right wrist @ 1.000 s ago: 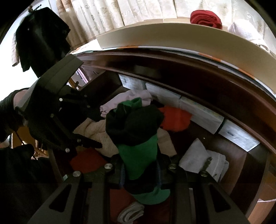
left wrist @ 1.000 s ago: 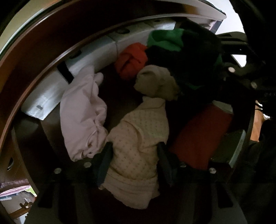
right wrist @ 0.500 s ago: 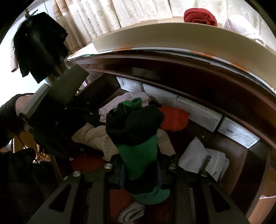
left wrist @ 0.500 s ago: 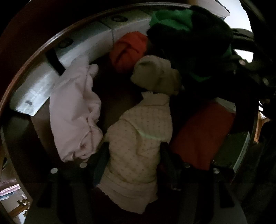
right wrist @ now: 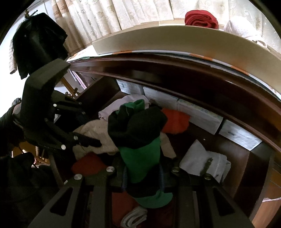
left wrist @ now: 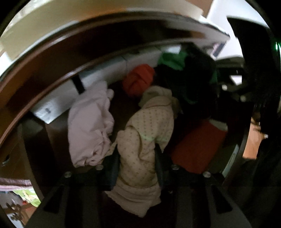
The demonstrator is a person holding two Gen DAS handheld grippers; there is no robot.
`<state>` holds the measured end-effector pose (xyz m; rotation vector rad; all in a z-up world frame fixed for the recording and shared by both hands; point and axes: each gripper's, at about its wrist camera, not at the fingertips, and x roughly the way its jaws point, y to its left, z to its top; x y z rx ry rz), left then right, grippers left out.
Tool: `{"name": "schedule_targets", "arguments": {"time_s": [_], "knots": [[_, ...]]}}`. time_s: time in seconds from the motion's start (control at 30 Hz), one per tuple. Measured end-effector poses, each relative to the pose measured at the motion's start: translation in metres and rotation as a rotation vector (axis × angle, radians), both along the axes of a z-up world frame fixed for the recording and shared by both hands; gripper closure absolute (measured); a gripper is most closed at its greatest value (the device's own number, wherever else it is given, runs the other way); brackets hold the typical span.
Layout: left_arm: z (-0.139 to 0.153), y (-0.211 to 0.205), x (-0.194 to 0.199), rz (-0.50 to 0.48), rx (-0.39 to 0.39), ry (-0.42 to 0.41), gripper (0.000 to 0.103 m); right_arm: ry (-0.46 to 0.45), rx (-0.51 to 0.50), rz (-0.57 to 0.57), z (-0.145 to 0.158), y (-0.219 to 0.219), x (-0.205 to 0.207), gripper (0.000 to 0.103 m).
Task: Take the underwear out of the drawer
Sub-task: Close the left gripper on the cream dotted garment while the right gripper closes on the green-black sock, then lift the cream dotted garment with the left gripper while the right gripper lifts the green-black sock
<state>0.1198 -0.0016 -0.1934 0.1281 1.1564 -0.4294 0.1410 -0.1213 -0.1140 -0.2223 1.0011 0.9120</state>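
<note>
- Underwear, cream dotted: pinched by left gripper, whose jaws have just been closing, over the drawer for lifting out.
- Right gripper: clenched on green-black underwear, likewise raised.

Black angular tongs with silver screws, black sleeve

Brightness: dim inside the drawer, dark clothes losing detail.
Light source: daylight through the pale curtain far beyond the right tongs.
Glare: blown-out white patches at upper edges.
Blur: left wrist view soft, smeared throughout; right wrist view sharper.
Distortion: strong fisheye bowing, black vignette corners.
</note>
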Motion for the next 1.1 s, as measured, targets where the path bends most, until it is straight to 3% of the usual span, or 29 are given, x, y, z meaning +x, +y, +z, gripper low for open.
{"name": "schedule_targets", "arguments": {"time_s": [0.63,0.93,1.1], "knots": [[0.029,0.013,-0.021,0.129,-0.078,-0.229,0.069,-0.077,-0.036,-0.05,0.005,-0.001,-0.005,0.074],[0.034,0.015,-0.037,0.187,-0.038,-0.331,0.069,-0.125,-0.019,-0.075,0.011,-0.005,-0.01,0.074],[0.036,0.018,-0.039,0.229,-0.054,-0.359,0.069,-0.144,0.003,-0.098,0.015,-0.011,-0.011,0.074]]}}
